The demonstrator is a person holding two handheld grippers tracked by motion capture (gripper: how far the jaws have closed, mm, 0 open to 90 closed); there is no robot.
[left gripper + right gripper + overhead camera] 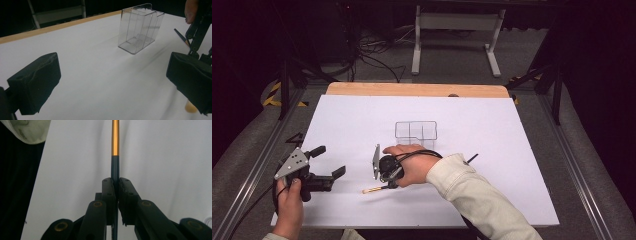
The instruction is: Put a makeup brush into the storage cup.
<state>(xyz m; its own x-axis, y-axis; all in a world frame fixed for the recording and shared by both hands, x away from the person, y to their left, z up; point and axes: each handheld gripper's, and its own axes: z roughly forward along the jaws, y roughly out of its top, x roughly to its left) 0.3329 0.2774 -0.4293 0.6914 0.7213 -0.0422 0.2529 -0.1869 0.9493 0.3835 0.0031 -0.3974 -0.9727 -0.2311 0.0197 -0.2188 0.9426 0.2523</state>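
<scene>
My right gripper (116, 181) is shut on a thin stick (115, 140) with a dark blue shaft and a gold end that reaches past the jaws. In the high view that gripper (389, 184) points down at the white sheet just in front of a clear compartment box (416, 134), and the stick's gold end (372, 190) pokes out to the left, low over the sheet. My left gripper (328, 161) is at the sheet's left edge, open, with nothing between its pads (35, 82). It faces the clear box (138, 30) and the right gripper (197, 32).
The white sheet (492, 125) covers a wooden table whose bare far edge (417, 89) shows. A thin dark tip (472, 158) sticks out beside the right sleeve. Metal rails run along both sides, and a stand and cables lie on the floor beyond.
</scene>
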